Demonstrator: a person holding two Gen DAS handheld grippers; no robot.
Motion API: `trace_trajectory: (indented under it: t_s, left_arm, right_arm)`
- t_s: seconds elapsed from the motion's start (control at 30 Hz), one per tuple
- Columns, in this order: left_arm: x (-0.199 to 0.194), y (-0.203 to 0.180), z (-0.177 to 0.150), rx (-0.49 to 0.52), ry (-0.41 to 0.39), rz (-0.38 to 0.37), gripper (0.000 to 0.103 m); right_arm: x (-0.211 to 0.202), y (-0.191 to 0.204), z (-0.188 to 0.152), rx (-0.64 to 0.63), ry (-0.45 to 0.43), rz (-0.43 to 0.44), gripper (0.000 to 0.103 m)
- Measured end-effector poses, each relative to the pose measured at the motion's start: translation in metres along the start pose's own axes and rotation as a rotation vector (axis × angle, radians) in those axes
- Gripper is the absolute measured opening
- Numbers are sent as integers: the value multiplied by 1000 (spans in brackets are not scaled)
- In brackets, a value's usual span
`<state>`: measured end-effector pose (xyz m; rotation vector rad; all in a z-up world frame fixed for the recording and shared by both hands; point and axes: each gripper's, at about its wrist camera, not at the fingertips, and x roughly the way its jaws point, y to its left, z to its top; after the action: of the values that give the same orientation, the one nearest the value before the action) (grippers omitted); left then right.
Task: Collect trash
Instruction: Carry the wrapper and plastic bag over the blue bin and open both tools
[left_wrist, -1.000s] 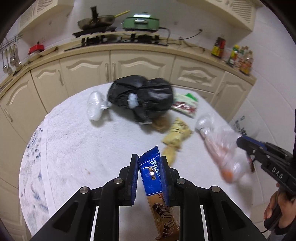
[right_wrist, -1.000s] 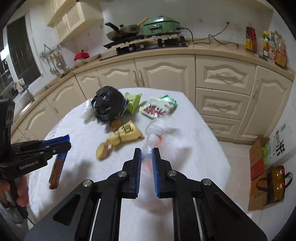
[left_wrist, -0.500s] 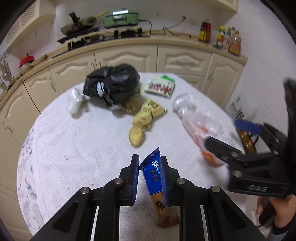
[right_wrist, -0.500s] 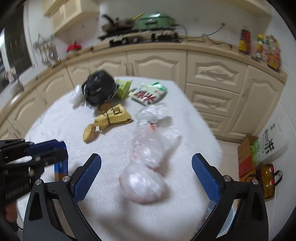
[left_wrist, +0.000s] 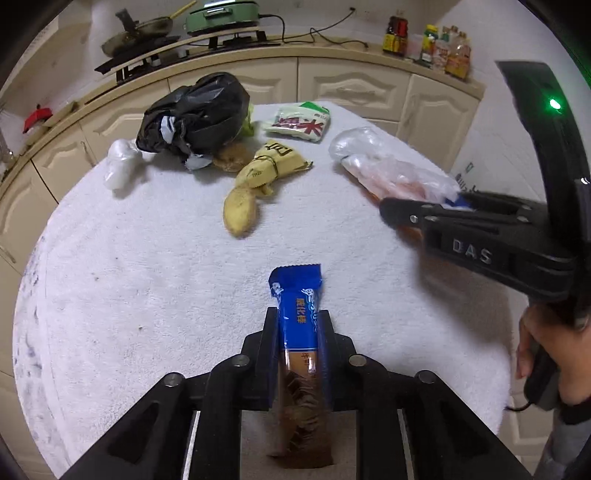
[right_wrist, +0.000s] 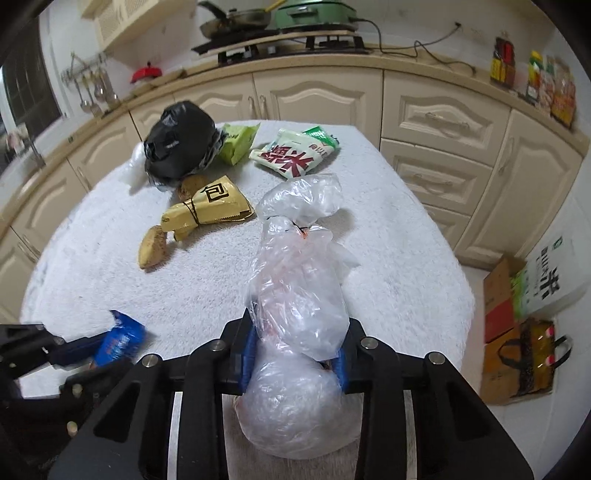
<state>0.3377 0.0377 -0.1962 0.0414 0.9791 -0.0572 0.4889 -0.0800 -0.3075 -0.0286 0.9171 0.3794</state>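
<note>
My left gripper (left_wrist: 297, 328) is shut on a blue and brown snack bar wrapper (left_wrist: 299, 314), held over the near part of the white round table (left_wrist: 147, 266). My right gripper (right_wrist: 295, 343) is shut on a clear plastic bag (right_wrist: 299, 306) with something orange inside, lying on the table's right side. The bag also shows in the left wrist view (left_wrist: 391, 173), with the right gripper (left_wrist: 391, 214) at its near end. The left gripper (right_wrist: 66, 350) and its wrapper (right_wrist: 120, 341) show at the lower left of the right wrist view.
On the far table lie a black trash bag (left_wrist: 195, 110), a white crumpled bag (left_wrist: 120, 168), a gold packet (left_wrist: 277, 166), a potato (left_wrist: 240, 210), a white and green packet (left_wrist: 301, 122) and a light green packet (right_wrist: 238, 142). Cabinets (right_wrist: 436, 122) stand behind; boxes and bags (right_wrist: 517, 332) on the floor right.
My right gripper opened wide half a second ago and has now closed around the clear bag. My left gripper has drifted with the wrapper turned flat toward the camera.
</note>
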Motion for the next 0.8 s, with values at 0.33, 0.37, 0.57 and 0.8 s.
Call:
trace_trajectory:
  t_s: [0.33,0.37,0.57,0.8]
  left_arm:
    - [-9,-36,23,26,-52,-53,15]
    - [-10,-45,27,36,-59,-60,15]
    - [8,-85,40,59,-38,-78,15]
    - [22,-74,41,35,-15,-35,15]
  right_arm:
    - [-74,-46,-33,158,-156,138,27]
    - [-82,-53,-37,173,-173,143,20]
    - [-74,-71,-59,182,-118,127,18]
    - [-54,-43,-52,40,-56,23,70]
